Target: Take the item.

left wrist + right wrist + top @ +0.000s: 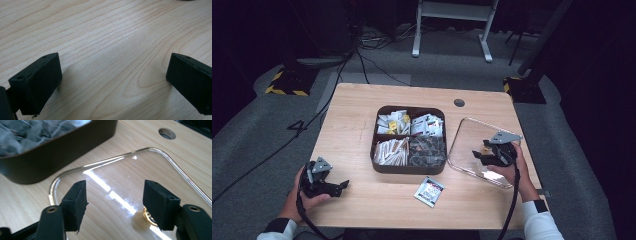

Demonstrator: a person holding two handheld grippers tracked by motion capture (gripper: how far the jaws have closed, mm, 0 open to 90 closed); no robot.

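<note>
Fingers (75,202) of the right gripper (488,156): two black blocks, standing well apart with nothing gripped; bare clear plastic shows in the gap between them. No pad presses on anything.

Item 1, clear square plastic lid with rounded corners (472,140): lies flat on the table directly beneath and ahead of the right fingers, its raised rim curving round past both fingertips. A small gold-coloured knob (147,216) sits just behind the right-hand finger, partly hidden by it. Handling note, as a judgement: the lid looks thin, slick and glare-prone; the knob appears the surest purchase, so centre the gap over it, lower squarely and close slowly. A pinch on the rim would likely tilt or skid the lid.

Item 2, dark brown square tray with four compartments (384,167): just beyond the left-hand finger, wall close to the lid's rim, apart from it as far as can be told. Holds sachets and packets. If the lid is bound for the tray, lift it level and clear of the wall.

Item 3, loose white sachet with red print (430,191): on the table, well to the left of the right fingers, near the tray's front wall.

Item 4, left gripper (343,185): resting low over the light wooden table (105,37), jaws wide, nothing between them, well away from lid and tray.
</note>
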